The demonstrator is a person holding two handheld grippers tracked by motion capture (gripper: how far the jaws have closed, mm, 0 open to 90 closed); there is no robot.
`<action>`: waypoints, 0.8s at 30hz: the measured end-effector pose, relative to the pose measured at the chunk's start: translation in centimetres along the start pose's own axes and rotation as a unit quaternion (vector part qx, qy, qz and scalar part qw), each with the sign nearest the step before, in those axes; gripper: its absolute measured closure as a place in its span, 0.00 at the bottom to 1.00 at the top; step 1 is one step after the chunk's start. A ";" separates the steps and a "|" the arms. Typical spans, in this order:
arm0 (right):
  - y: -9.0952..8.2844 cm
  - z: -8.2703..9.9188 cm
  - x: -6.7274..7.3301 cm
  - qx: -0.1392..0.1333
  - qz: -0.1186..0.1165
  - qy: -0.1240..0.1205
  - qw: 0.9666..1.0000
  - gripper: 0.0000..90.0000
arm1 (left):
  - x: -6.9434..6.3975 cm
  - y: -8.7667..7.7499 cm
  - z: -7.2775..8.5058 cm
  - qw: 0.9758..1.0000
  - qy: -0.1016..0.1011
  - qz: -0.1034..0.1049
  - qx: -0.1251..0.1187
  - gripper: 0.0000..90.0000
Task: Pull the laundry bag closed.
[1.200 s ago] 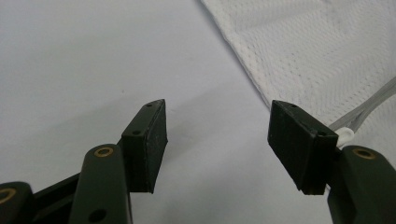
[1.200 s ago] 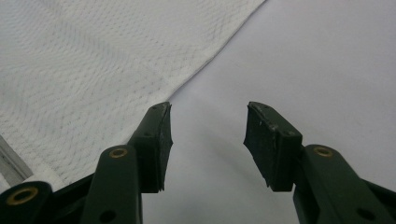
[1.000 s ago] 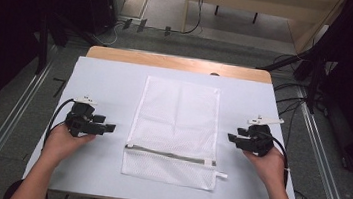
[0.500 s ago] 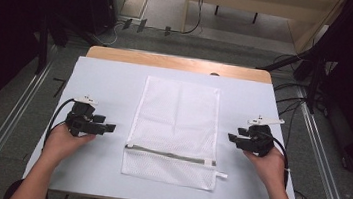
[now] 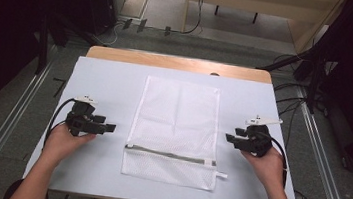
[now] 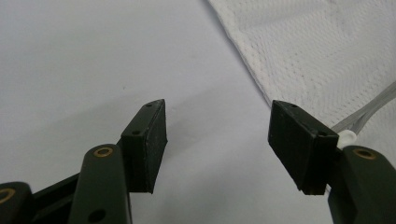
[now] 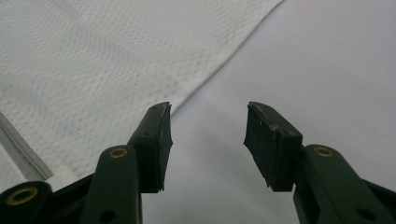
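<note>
Comparing this moment with a second ago, nothing has shifted: both hands and the mesh laundry bag (image 5: pixel 173 129) lie as they did, so I judge that work on the bag has not begun. It lies flat at the middle of the surface (image 5: pixel 111 79), zipper toward six o'clock. At nine o'clock of the bag, the left gripper (image 5: pixel 103 128) rests with jaws wide apart, holding nothing. At three o'clock, the right gripper (image 5: pixel 233 138) is likewise parted and empty, just beside the bag's edge.
</note>
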State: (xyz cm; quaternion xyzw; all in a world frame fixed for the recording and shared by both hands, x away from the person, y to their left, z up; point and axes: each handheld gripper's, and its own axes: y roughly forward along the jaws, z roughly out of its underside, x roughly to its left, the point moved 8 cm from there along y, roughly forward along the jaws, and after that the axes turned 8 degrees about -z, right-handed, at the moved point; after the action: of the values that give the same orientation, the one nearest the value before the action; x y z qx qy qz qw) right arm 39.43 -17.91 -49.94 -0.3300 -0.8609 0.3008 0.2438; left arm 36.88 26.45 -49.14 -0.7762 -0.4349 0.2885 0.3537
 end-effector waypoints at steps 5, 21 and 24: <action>0.2 -0.3 0.8 0.006 -0.010 -0.005 1.000 0.58 | -0.1 -0.3 0.1 1.000 -0.011 0.004 0.003 0.43; 1.2 -2.1 4.8 0.009 -0.043 -0.038 0.998 0.62 | -0.4 -1.2 0.5 1.000 -0.001 -0.001 -0.004 0.42; 1.3 -2.3 5.4 0.011 -0.046 -0.047 0.998 0.62 | -0.5 -1.2 0.5 1.000 -0.002 -0.001 -0.005 0.42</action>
State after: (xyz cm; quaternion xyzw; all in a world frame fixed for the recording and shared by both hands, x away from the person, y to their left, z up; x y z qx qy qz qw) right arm 37.79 -12.47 -48.03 -0.2731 -0.8823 0.3140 0.2197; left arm 35.72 26.56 -48.37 -0.7769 -0.4380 0.2872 0.3494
